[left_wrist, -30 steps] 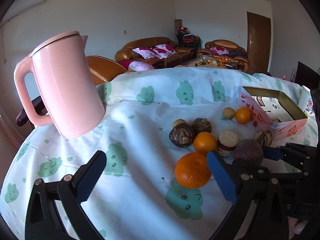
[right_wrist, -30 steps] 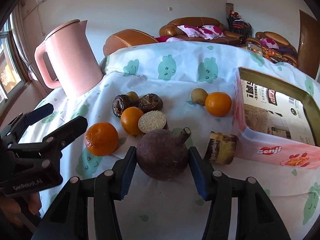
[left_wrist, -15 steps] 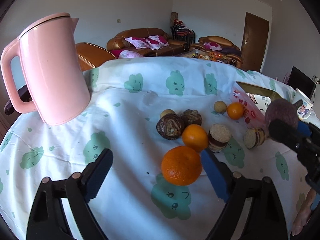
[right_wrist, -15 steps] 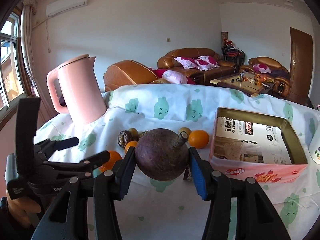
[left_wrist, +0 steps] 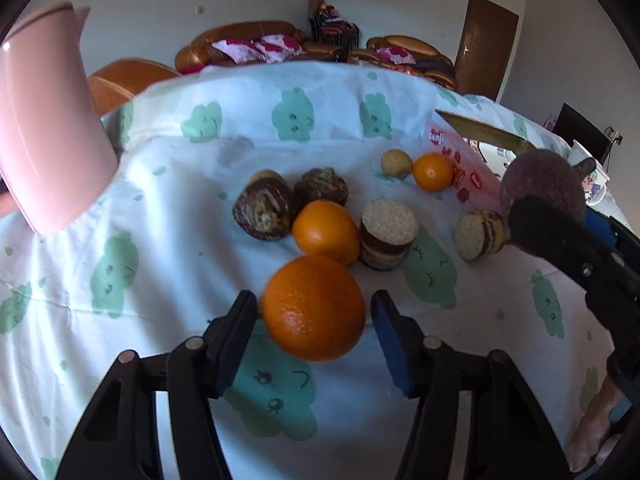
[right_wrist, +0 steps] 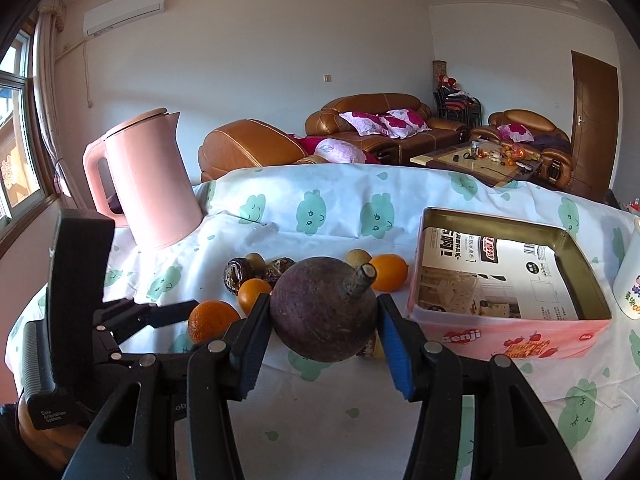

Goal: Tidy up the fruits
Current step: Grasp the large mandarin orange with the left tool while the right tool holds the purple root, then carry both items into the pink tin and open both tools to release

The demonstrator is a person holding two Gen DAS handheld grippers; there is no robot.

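My right gripper point(right_wrist: 322, 330) is shut on a dark purple round fruit point(right_wrist: 322, 312) with a short stem and holds it above the table, left of the open pink tin box point(right_wrist: 512, 320). The fruit also shows in the left wrist view point(left_wrist: 540, 184). My left gripper point(left_wrist: 312, 320) is open around a large orange point(left_wrist: 314, 308) lying on the cloth; its pads stand close on both sides. Behind it lie a second orange point(left_wrist: 326, 232), a third orange point(left_wrist: 432, 172), brown marbled pieces point(left_wrist: 262, 210) and cut rolls point(left_wrist: 388, 232).
A pink kettle point(right_wrist: 148, 184) stands at the back left on the white cloth with green clouds point(left_wrist: 280, 392). A white mug point(right_wrist: 630, 276) is right of the tin box. Sofas stand behind the table.
My left gripper has moved forward so the large orange now sits between its narrowed jaws. My right gripper has lifted the purple fruit off the table and holds it high.
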